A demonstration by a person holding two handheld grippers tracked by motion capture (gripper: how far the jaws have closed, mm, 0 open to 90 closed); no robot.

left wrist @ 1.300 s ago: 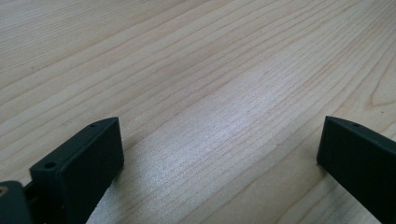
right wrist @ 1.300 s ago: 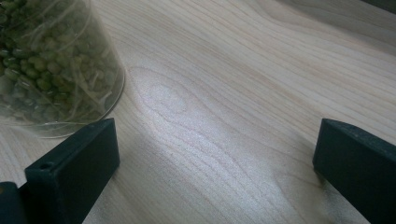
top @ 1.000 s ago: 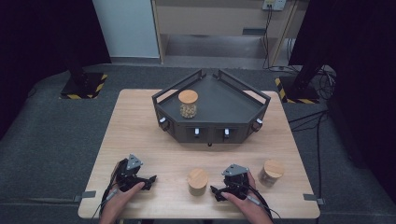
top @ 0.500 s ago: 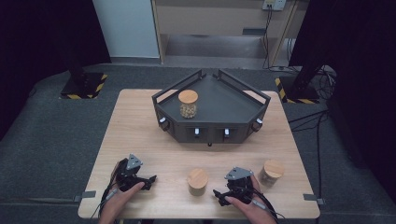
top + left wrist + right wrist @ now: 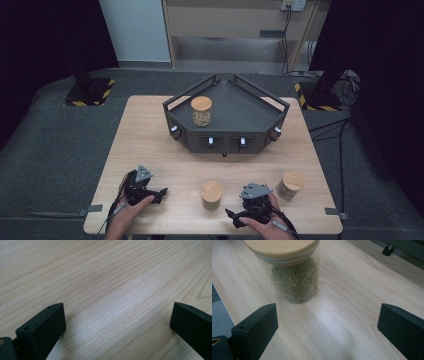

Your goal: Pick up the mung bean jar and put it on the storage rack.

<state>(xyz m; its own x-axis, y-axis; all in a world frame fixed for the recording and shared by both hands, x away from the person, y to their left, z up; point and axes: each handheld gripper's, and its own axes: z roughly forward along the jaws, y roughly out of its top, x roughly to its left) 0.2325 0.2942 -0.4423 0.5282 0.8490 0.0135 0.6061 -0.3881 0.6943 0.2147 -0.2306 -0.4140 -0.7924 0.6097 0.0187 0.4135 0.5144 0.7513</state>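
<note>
Three glass jars with wooden lids are in sight. One jar stands on the dark tray at the back. A second jar, filled with green beans, stands near the table's front edge. A third jar stands further right. My right gripper is open just right of the green-bean jar. Its jaws point toward the jar and hold nothing. My left gripper rests open on bare wood at the front left, with nothing between its jaws.
The wooden table has grey floor around it. The tray has raised rails and small white knobs along its front face. Bare wood lies between the tray and the front jars.
My right gripper has risen a little and shifted slightly toward the table's near edge. The left gripper and the jars have stayed put.
</note>
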